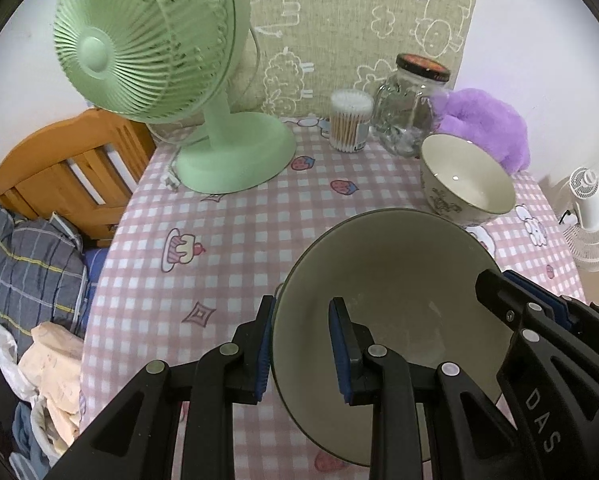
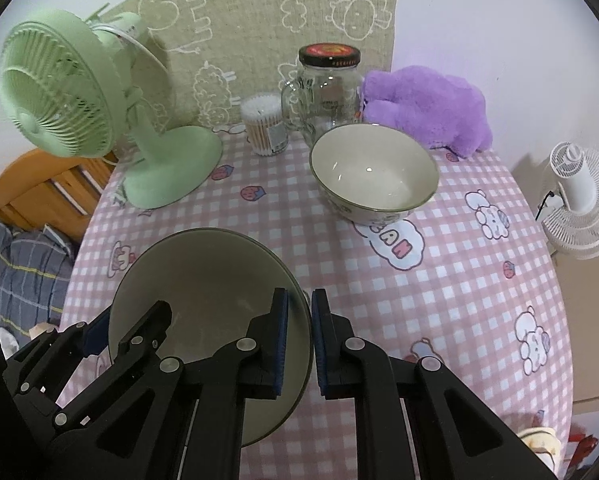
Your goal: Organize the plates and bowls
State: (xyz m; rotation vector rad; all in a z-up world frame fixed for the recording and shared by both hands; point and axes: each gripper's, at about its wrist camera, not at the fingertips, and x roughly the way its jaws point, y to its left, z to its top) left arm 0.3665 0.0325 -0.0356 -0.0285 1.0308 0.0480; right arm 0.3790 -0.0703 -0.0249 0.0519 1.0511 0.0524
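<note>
A large greenish-grey bowl (image 1: 387,320) sits at the near edge of the tabletop (image 1: 227,240), tilted, with both tools on its rim. The left hand-held gripper (image 1: 305,350) is closed on the bowl's left rim, one blue-padded finger outside the wall and one inside. The right hand-held gripper (image 2: 299,344) is clamped on the opposite rim the same way, with the thin wall pinched between its pads. In the right wrist view the same bowl (image 2: 203,300) shows a dull, faintly smeared inside.

Behind it and to the right, well apart, stands a smaller cream bowl (image 2: 373,172) with a dark rim and a printed pattern on its outer wall, upright on the cloth.

The tabletop is round and covered with a pink-and-white checked cloth printed with cupcakes, strawberries and little bears. Along its far side stand a mint-green desk fan (image 1: 151,60), a clear tub of cotton swabs (image 1: 349,120), a glass jar with a black lid (image 1: 411,108) and a purple plush toy (image 1: 487,124), the last just behind the cream bowl.

Behind these hangs a beige woven cloth (image 2: 259,40) with white line drawings, against a white wall. To the left is a wooden bed frame (image 1: 63,168) with checked grey bedding (image 1: 31,264) and loose clothes below. A white fan (image 2: 579,200) stands off the right edge of the tabletop.
</note>
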